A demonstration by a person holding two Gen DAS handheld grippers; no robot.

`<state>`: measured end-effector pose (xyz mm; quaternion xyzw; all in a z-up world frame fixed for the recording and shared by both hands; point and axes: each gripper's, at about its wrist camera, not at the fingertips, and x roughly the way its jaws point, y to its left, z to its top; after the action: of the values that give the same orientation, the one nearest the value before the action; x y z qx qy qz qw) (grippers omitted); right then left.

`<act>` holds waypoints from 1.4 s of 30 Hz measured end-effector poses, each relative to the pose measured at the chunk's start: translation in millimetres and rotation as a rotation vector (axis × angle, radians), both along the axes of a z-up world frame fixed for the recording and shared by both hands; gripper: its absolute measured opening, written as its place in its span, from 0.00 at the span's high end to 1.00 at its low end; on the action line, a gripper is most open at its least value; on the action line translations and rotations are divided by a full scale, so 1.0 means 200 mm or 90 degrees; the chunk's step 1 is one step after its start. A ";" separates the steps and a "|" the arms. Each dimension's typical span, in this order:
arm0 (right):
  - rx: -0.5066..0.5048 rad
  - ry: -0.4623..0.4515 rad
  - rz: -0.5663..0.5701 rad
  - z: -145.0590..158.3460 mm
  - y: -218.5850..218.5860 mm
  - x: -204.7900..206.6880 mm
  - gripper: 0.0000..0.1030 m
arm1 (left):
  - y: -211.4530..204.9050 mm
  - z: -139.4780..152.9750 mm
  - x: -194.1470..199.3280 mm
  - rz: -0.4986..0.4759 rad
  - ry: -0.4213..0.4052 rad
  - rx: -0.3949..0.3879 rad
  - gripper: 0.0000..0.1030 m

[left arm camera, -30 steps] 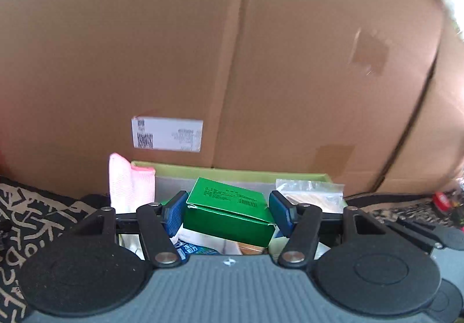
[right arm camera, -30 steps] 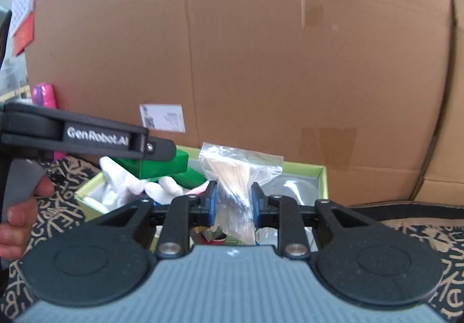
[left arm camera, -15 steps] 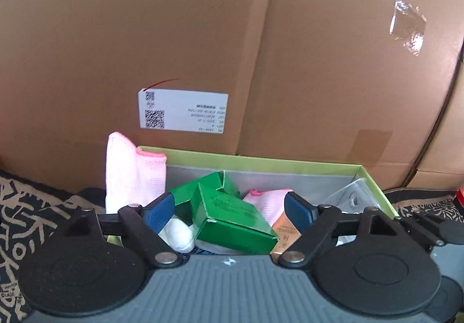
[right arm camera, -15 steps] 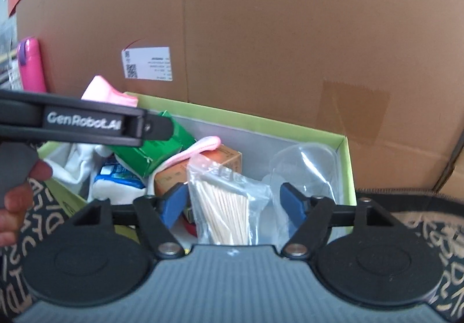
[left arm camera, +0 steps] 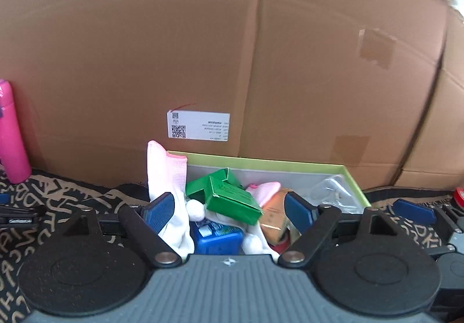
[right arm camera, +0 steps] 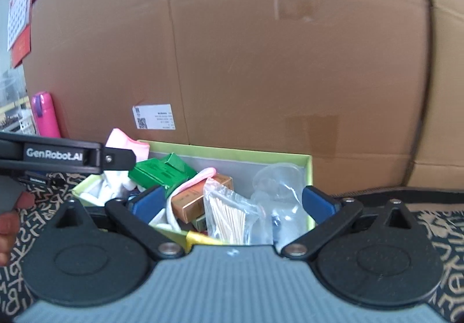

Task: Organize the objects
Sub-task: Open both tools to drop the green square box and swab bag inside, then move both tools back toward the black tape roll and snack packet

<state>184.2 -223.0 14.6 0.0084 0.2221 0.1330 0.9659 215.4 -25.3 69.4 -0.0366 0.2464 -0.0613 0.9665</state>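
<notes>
A light-green tray box (left arm camera: 269,162) (right arm camera: 232,150) sits against a big cardboard box. In it lie a green carton (left arm camera: 232,201) (right arm camera: 159,173), pink-and-white gloves (left arm camera: 166,175) (right arm camera: 127,143), a blue pack (left arm camera: 216,234), a brown carton (left arm camera: 274,212) (right arm camera: 191,201), a clear bag of wooden sticks (right arm camera: 229,214) and a clear plastic piece (left arm camera: 333,192) (right arm camera: 278,181). My left gripper (left arm camera: 229,208) is open and empty in front of the tray. My right gripper (right arm camera: 232,202) is open and empty, the stick bag lying loose between its fingers. The left gripper's body (right arm camera: 66,156) shows in the right view.
Large cardboard boxes (left arm camera: 203,47) (right arm camera: 290,62) wall off the back. A pink bottle (left arm camera: 11,131) (right arm camera: 46,115) stands at the left. A black cloth with tan letters (left arm camera: 43,195) (right arm camera: 435,224) covers the table. A red object (left arm camera: 458,197) lies at the far right.
Both grippers opened, letting go of the green carton and the stick bag, which now lie in the tray. Both have since pulled back from the tray.
</notes>
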 end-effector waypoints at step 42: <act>-0.012 0.082 -0.110 -0.42 -0.31 -0.83 0.00 | -0.21 -0.52 -0.67 -0.189 0.125 -0.054 0.65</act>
<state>17.8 -284.8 -69.0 0.0272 0.2830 0.0464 0.9576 81.9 -68.2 -34.3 -0.0462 0.3396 -0.2097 0.9158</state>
